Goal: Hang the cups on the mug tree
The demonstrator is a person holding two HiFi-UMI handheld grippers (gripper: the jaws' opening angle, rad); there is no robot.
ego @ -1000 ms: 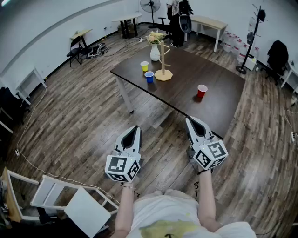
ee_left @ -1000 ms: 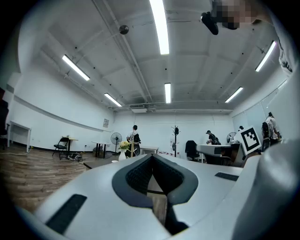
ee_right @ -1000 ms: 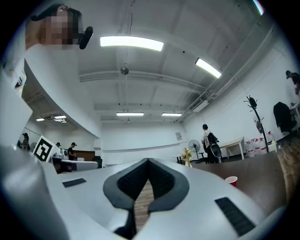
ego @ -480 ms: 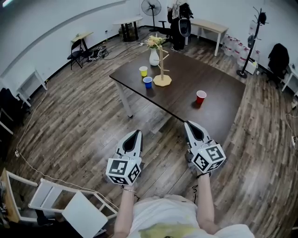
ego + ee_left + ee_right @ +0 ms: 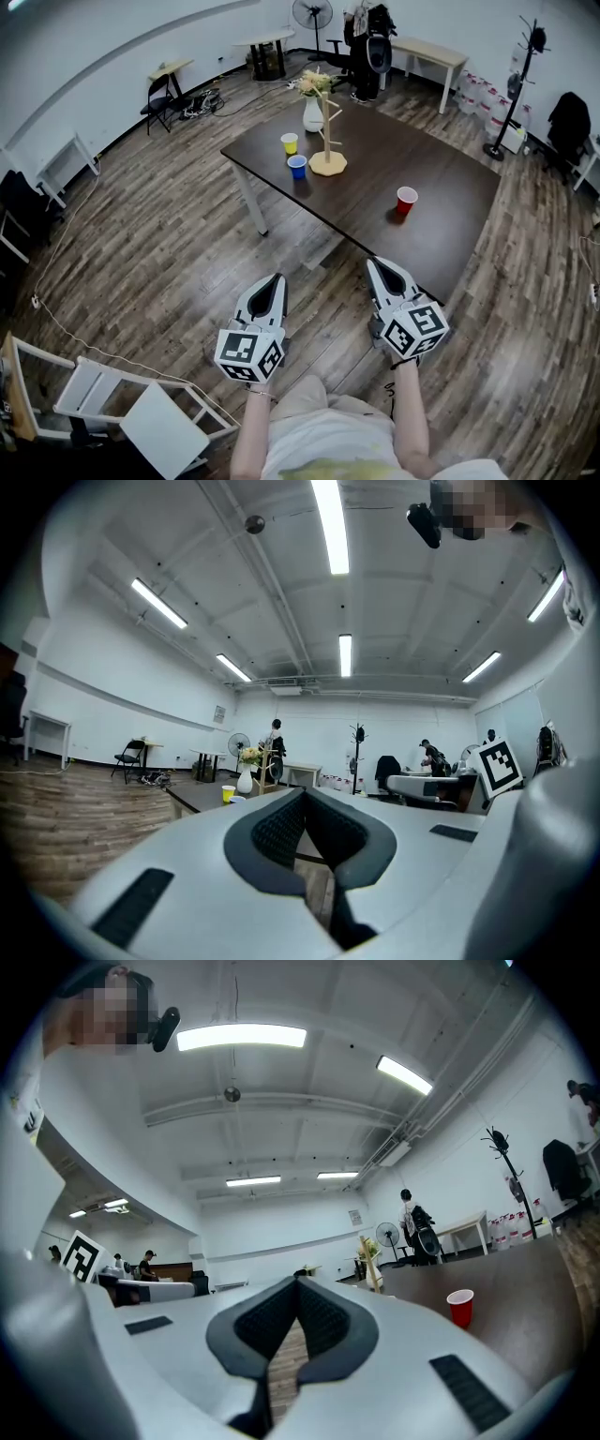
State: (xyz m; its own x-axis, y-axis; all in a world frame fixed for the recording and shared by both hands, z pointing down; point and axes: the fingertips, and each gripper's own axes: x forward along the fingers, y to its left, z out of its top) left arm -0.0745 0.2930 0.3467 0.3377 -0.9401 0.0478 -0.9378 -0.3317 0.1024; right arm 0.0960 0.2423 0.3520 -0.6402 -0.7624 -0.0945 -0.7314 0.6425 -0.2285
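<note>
I hold both grippers low over the wooden floor, short of the dark bench (image 5: 441,178). The left gripper (image 5: 272,281) and the right gripper (image 5: 380,265) each have their jaws pressed together, with nothing between them. On the bench, the red cup (image 5: 406,200) stands alone, well apart from the mug tree (image 5: 327,141). The blue cup (image 5: 297,166) and the yellow cup (image 5: 290,142) stand just beside the tree's base. The cups look light, thin and easily crushed. I judge a gentle pinch over the rim wall is safest.
</note>
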